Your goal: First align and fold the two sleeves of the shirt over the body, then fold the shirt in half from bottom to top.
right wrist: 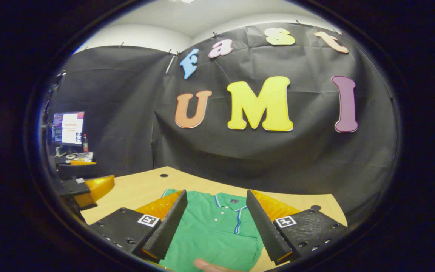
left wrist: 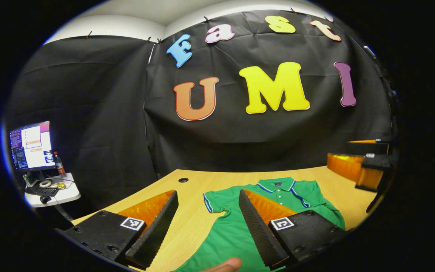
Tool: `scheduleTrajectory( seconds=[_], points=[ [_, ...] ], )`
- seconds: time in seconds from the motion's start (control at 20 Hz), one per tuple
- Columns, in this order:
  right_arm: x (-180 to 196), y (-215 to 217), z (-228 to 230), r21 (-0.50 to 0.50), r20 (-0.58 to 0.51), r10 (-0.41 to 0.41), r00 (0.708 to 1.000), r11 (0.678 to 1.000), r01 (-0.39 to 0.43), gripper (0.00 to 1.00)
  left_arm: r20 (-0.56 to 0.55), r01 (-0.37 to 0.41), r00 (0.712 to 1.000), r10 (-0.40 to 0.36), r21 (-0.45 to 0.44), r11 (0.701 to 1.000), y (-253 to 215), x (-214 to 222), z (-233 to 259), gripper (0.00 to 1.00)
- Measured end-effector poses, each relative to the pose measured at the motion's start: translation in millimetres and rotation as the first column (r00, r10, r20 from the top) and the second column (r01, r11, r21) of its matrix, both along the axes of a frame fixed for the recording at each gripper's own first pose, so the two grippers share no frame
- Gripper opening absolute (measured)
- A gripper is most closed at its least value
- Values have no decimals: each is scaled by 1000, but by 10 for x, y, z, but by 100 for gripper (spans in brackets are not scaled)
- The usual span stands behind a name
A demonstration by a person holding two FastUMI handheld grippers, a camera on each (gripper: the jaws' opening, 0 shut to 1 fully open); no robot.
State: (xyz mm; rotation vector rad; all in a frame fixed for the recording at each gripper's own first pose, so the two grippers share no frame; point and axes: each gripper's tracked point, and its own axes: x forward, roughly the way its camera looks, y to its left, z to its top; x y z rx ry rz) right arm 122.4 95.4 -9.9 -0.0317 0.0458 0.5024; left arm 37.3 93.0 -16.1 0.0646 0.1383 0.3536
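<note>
Shirt [left wrist: 236, 226] flat on desk [left wrist: 187, 230], nothing folded that I see. Left hand-held gripper [left wrist: 206, 223] and right hand-held gripper [right wrist: 217, 226] both released, hovering. All folds left.

Each gripper [left wrist: 207, 230] [right wrist: 217, 230] has screwed housings bearing square markers.

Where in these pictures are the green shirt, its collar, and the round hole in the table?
shirt [right wrist: 217, 238], right gripper view, on the chest below the buttons.
collar [left wrist: 276, 185], left gripper view, on the back band of the collar.
hole [left wrist: 183, 180], left gripper view, on the dark opening in the table top.
</note>
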Motion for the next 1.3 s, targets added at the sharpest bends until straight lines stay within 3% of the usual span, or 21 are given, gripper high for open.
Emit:
scheduleTrajectory(
  seconds=[0.15,0.35,0.55,0.8,1.0,1.2,1.3],
  points=[
    [-414,-283,5,-15,45,-16,999,1000,17,95,0,22,1000,-22,-53,998,-22,69,180,100],
    [-842,-775,64,-2,106,-100,989,995,101,96,29,-30,999,31,-44,999,282,338,554,100],
    [-1042,-1183,-109,-9,123,-190,974,981,193,95,-10,-42,999,41,-77,996,480,868,433,100],
    [-1153,-1431,-371,-7,114,-244,963,969,246,95,-158,-95,985,68,-171,981,769,1559,-373,100],
    [-1196,-1501,-585,-11,73,-240,968,970,241,95,-234,-107,970,66,-169,980,923,1971,-991,100],
    [-1184,-1549,-773,-13,29,-244,969,969,245,96,-319,-158,945,70,-260,953,1012,2081,-1638,100],
    [-1191,-1568,-864,-12,-8,-242,970,970,241,95,-387,-209,917,100,-252,945,1124,2016,-1872,100]
  ],
)
